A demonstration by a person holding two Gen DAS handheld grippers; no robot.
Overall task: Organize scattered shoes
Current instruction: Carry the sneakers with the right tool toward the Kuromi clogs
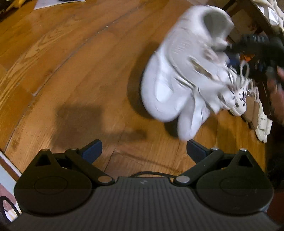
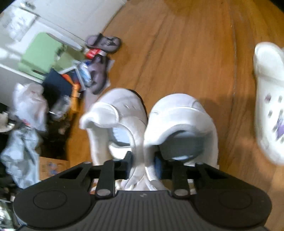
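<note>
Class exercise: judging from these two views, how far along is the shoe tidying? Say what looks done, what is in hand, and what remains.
Done: several shoes appear lined up at the right edge of the wooden floor. In hand: the right claw is shut on the inner sides of both white sneakers, pinched together; the left claw is open, holding nothing. Left: a white clog and grey sandals lie loose.

Wood plank floor (image 1: 74,74), honey-brown. White paper sheet (image 1: 53,3) on floor, far edge. White cabinet (image 2: 58,16) with green panel (image 2: 40,53). Clutter pile beside it: white plastic bag (image 2: 30,104), dark blue box (image 2: 56,83), red pack (image 2: 92,53), cardboard box (image 2: 53,167).
</note>
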